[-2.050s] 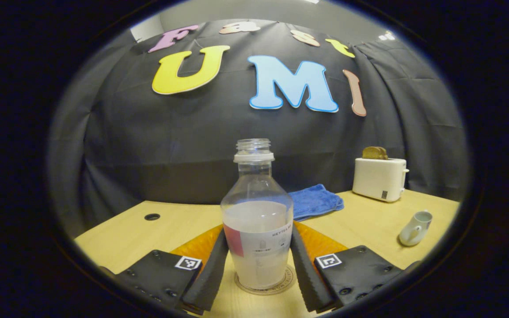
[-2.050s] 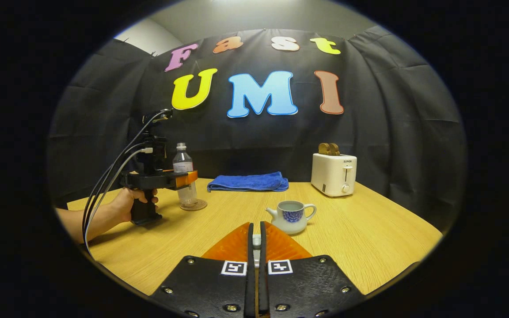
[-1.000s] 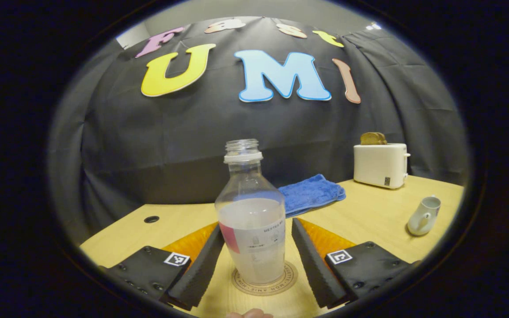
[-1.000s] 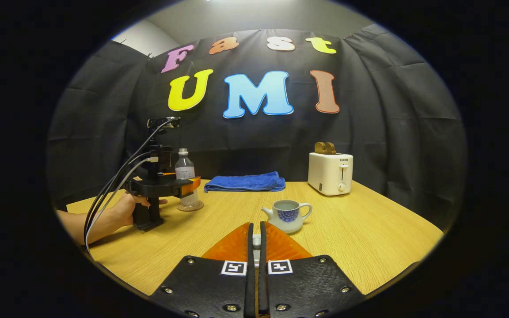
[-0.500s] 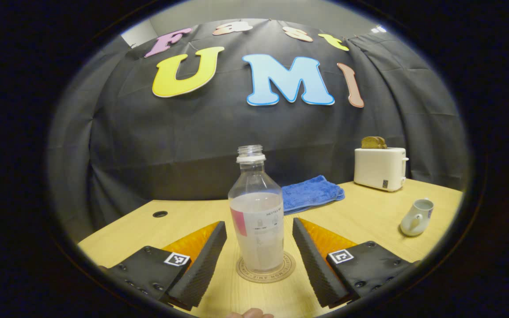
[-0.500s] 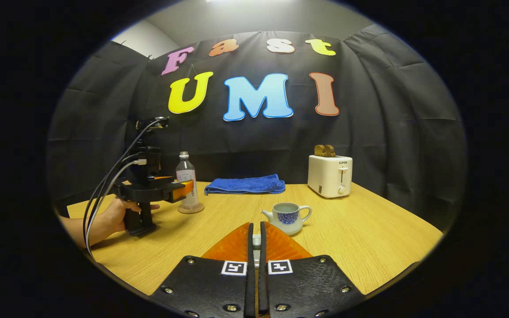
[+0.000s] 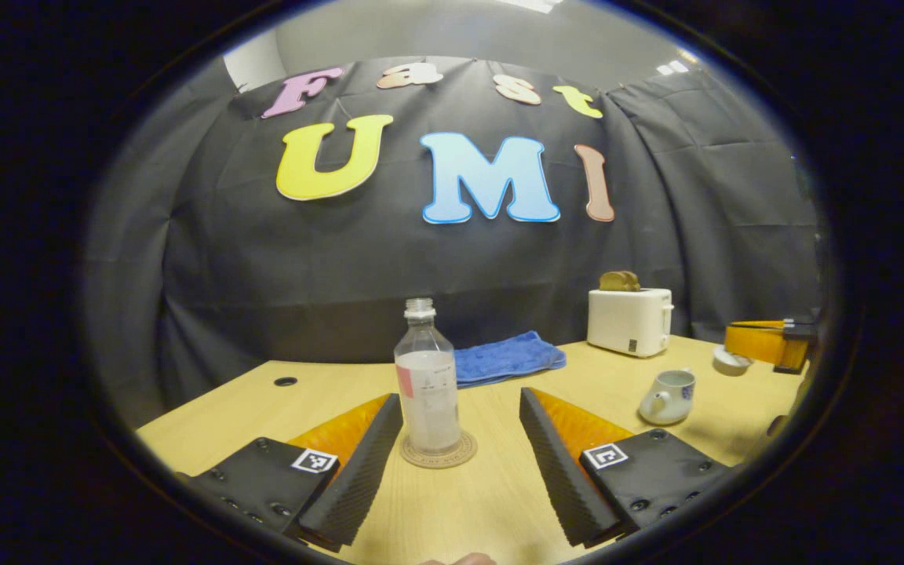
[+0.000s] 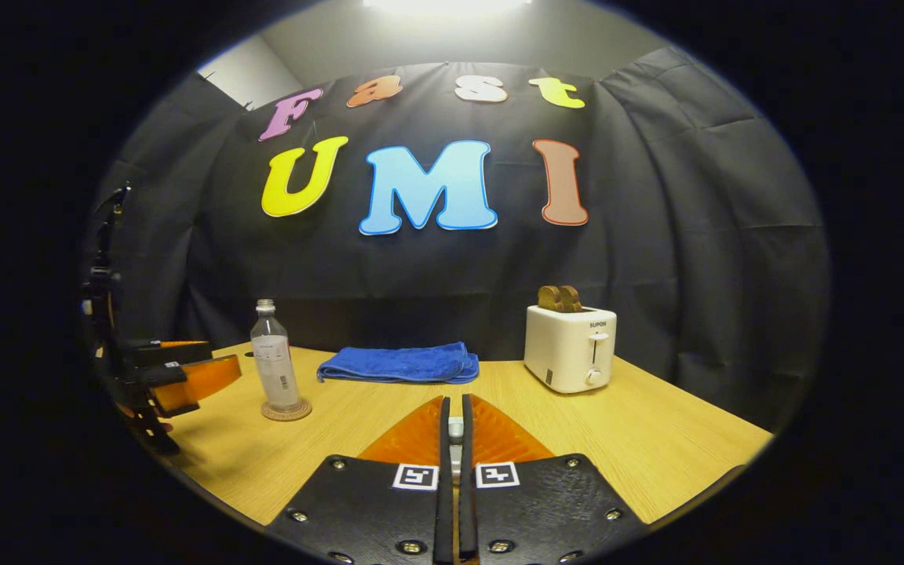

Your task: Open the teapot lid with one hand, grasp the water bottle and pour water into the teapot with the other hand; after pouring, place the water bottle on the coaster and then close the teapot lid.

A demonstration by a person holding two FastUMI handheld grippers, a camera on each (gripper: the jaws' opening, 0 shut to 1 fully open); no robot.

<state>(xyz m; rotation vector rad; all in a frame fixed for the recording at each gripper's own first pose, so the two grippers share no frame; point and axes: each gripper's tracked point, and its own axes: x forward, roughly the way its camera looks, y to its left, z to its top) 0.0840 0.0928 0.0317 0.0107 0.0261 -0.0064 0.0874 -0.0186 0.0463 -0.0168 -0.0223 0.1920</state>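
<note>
Currently I log: water bottle (image 7: 428,384) upright on coaster (image 7: 438,451); left gripper (image 7: 460,459) jaws released; right gripper (image 8: 455,439) jaws clenched on teapot lid (image 8: 456,428).

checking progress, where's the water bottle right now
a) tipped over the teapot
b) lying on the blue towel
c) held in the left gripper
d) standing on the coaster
d: the water bottle stands upright on the coaster, with the left gripper open and apart from it.

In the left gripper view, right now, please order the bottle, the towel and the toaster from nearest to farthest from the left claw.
1. Bottle: just ahead of the open left claw, on its coaster.
2. Towel: behind the bottle, slightly right.
3. Toaster: far right, by the wall.
</note>
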